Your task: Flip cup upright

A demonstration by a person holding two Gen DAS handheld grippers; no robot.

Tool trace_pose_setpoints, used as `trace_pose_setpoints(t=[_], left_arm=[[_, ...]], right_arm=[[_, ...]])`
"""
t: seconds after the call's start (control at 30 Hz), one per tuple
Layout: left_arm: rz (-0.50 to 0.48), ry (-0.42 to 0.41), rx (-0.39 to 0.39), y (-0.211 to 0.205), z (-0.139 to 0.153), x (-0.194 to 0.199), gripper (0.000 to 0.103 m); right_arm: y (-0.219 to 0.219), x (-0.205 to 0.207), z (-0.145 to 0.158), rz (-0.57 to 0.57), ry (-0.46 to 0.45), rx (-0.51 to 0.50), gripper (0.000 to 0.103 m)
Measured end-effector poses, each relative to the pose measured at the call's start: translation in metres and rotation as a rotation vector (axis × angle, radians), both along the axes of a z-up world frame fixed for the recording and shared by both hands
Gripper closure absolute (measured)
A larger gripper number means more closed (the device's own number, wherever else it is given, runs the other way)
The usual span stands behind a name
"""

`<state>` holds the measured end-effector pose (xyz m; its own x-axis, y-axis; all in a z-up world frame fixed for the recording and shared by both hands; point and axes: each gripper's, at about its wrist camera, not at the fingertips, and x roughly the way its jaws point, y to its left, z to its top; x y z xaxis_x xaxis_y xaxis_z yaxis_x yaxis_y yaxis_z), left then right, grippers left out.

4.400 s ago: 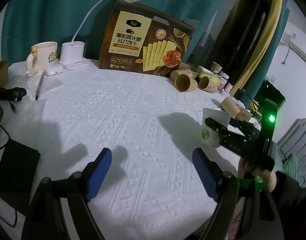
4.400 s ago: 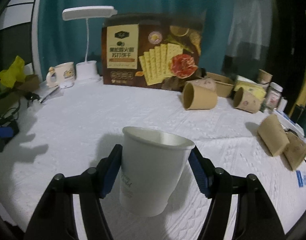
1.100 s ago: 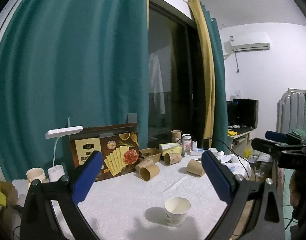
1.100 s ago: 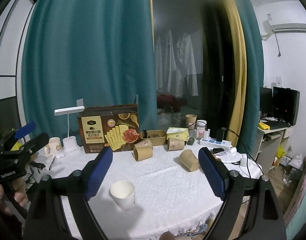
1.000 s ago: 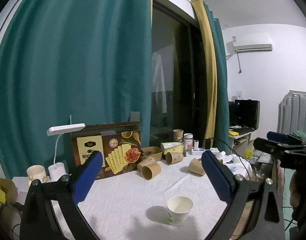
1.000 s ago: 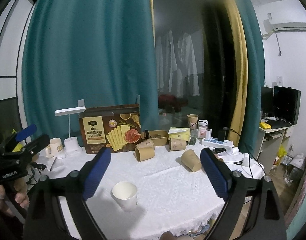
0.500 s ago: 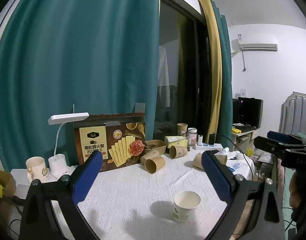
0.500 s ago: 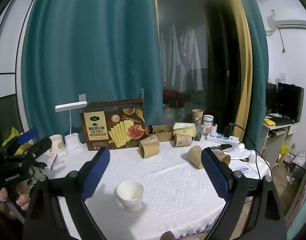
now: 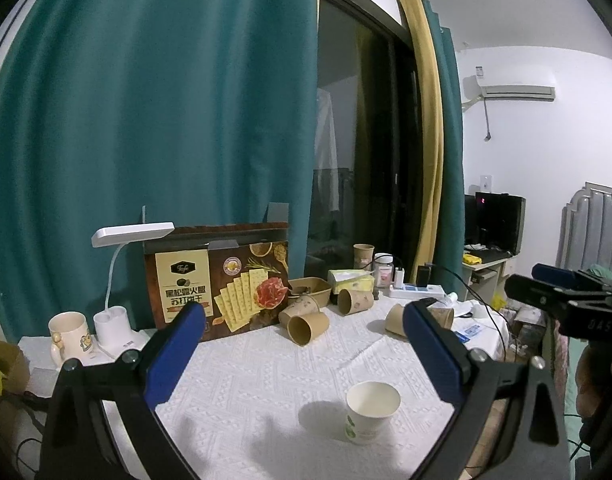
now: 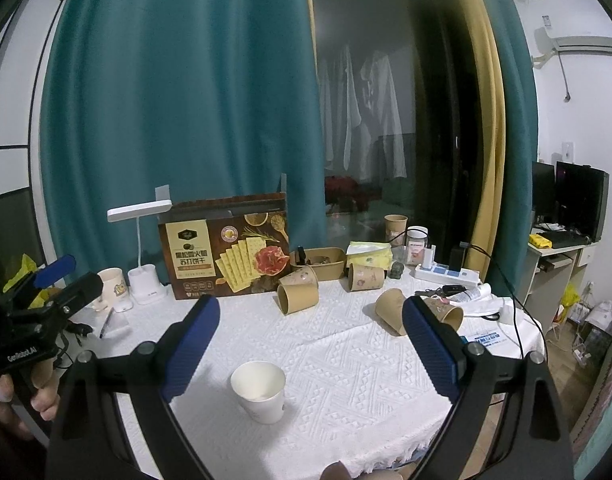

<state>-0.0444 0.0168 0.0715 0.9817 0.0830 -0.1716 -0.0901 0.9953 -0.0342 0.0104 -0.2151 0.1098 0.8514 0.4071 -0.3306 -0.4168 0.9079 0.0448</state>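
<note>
A white paper cup (image 9: 372, 410) stands upright, mouth up, on the white tablecloth (image 9: 257, 384) near the table's front edge. It stands alone, with nothing touching it. My left gripper (image 9: 302, 312) is held well back from the table and above it, open and empty. In the right wrist view the same cup (image 10: 259, 392) sits low and left of centre. My right gripper (image 10: 310, 306) is also open and empty, far from the cup. Each gripper shows at the side of the other's view: the right gripper (image 9: 546, 282) and the left gripper (image 10: 65, 278), held by a hand.
A brown cracker box (image 10: 225, 256), a white desk lamp (image 10: 139, 208) and a mug (image 10: 111, 284) stand at the back left. Several brown paper cups (image 10: 297, 298) lie on their sides mid-table. A power strip (image 10: 446, 274) and cables lie at the right edge.
The right gripper has let go of the white cup, which now stands on the table. Both grippers have drawn far back and up; over the last second they drift slightly.
</note>
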Motion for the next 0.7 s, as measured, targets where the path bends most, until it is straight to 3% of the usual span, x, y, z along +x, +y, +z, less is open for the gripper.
trace_pose_setpoints(t=[0.7], left_arm=[[-0.003, -0.001, -0.002, -0.0022, 0.0020, -0.0006, 0.004]], right_arm=[[-0.0035, 0.0027, -0.0035, -0.003, 0.004, 0.002, 0.012]])
